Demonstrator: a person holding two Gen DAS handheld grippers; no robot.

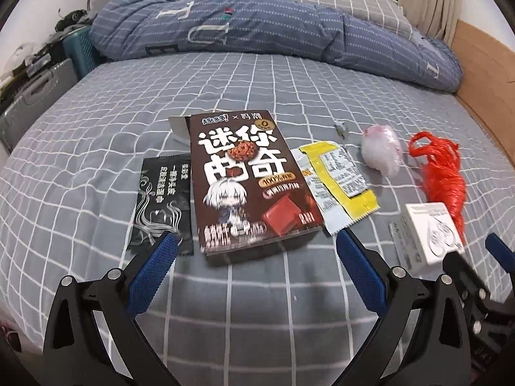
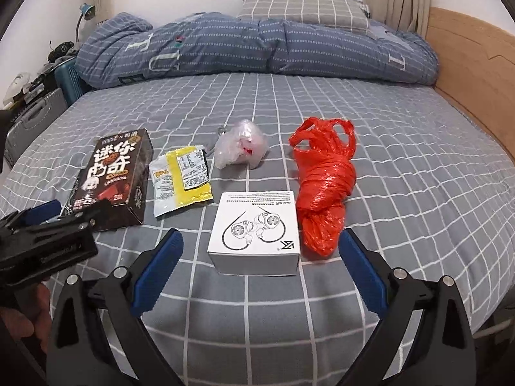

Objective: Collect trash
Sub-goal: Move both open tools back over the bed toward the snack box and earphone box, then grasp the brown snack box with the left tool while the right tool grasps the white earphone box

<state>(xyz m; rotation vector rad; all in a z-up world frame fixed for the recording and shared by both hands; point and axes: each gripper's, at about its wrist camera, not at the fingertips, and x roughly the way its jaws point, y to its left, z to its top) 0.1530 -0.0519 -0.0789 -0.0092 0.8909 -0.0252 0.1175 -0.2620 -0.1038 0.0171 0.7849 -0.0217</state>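
Two wrist views of trash laid out on a bed with a grey checked sheet (image 1: pixel 96 167). In the left wrist view the left gripper (image 1: pixel 256 252) occupies the lower frame, its blue-padded fingers (image 1: pixel 151 276) spread wide and holding nothing; just beyond them, at centre, lies a brown cookie box (image 1: pixel 248 183), flat on the sheet. A black sachet (image 1: pixel 161 202) lies touching the box's left edge, and a yellow-and-white wrapper (image 1: pixel 338 186) lies along its right edge. Right of these lie a crumpled clear plastic bag (image 1: pixel 381 151) and a bunched red plastic bag (image 1: pixel 444 173). In the right wrist view the right gripper (image 2: pixel 259 251) is likewise open and empty, low in the frame, with a white earphone box (image 2: pixel 257 228) between and just beyond its fingertips, the red bag just beside the box's right side. A rolled blue quilt (image 2: pixel 257 48) crosses the upper frame.
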